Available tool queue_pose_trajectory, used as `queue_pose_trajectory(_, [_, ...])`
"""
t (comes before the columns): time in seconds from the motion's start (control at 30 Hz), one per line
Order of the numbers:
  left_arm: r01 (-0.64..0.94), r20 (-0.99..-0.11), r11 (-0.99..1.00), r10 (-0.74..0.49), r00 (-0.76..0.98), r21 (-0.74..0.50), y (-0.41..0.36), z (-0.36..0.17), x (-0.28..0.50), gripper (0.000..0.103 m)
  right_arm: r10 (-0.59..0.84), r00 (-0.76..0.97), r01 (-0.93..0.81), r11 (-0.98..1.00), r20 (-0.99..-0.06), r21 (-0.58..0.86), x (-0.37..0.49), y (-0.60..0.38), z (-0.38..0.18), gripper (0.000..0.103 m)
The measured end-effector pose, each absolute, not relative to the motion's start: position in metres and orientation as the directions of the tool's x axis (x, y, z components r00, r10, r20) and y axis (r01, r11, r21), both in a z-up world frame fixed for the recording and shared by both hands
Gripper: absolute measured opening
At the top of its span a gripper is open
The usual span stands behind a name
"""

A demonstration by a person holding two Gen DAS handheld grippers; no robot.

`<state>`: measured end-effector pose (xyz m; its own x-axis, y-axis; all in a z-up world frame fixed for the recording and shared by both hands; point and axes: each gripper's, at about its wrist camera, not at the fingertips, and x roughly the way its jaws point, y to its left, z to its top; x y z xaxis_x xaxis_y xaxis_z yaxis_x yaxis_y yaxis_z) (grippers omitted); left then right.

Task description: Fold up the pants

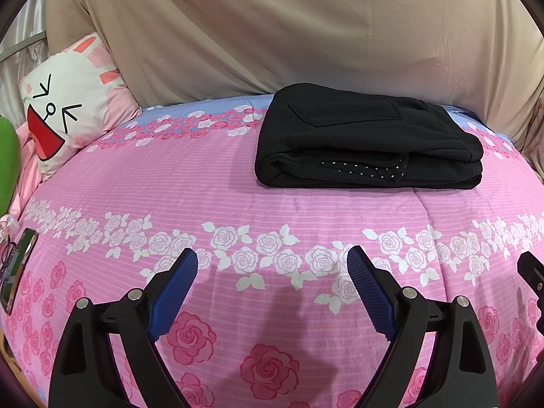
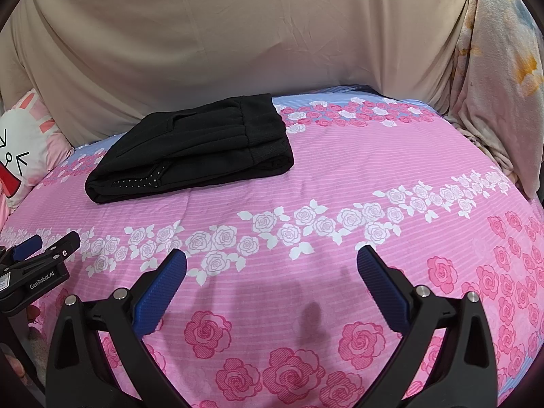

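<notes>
Black pants (image 1: 367, 136) lie folded into a compact rectangle on the far side of the pink floral bedspread (image 1: 238, 187); a strip with small white dots shows in the front fold. They also show in the right wrist view (image 2: 193, 149) at the far left. My left gripper (image 1: 272, 261) is open and empty, low over the near part of the bed, well short of the pants. My right gripper (image 2: 272, 260) is open and empty, also near the front. The left gripper shows at the left edge of the right wrist view (image 2: 37, 248).
A white and pink rabbit pillow (image 1: 71, 108) leans at the far left. A beige sheet (image 1: 289, 27) hangs behind the bed. A pale printed blanket (image 2: 503, 68) hangs at the far right. A phone and glasses (image 1: 17, 265) lie at the left edge.
</notes>
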<state>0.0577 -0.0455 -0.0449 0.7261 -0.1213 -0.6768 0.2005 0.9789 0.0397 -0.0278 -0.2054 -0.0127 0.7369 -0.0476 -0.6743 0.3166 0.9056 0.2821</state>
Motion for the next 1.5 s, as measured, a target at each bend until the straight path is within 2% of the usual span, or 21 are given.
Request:
queue_pose_trajectory(1.17, [0.188, -0.668, 0.980, -0.098, 0.738, 0.064, -0.048, -0.040, 0.055, 0.087, -0.048, 0.737, 0.317, 0.906, -0.675, 0.282, -0.028, -0.205, -0.013, 0.098])
queue_pose_trajectory(1.33, [0.205, -0.660, 0.978, -0.130, 0.740, 0.039, -0.048, -0.037, 0.052, 0.087, -0.048, 0.736, 0.317, 0.906, -0.675, 0.282, -0.028, -0.205, -0.013, 0.098])
queue_pose_trajectory(1.5, [0.240, -0.612, 0.971, -0.188, 0.768, 0.003, -0.052, -0.029, 0.040, 0.089, -0.049, 0.736, 0.318, 0.905, -0.675, 0.281, -0.028, -0.205, -0.013, 0.098])
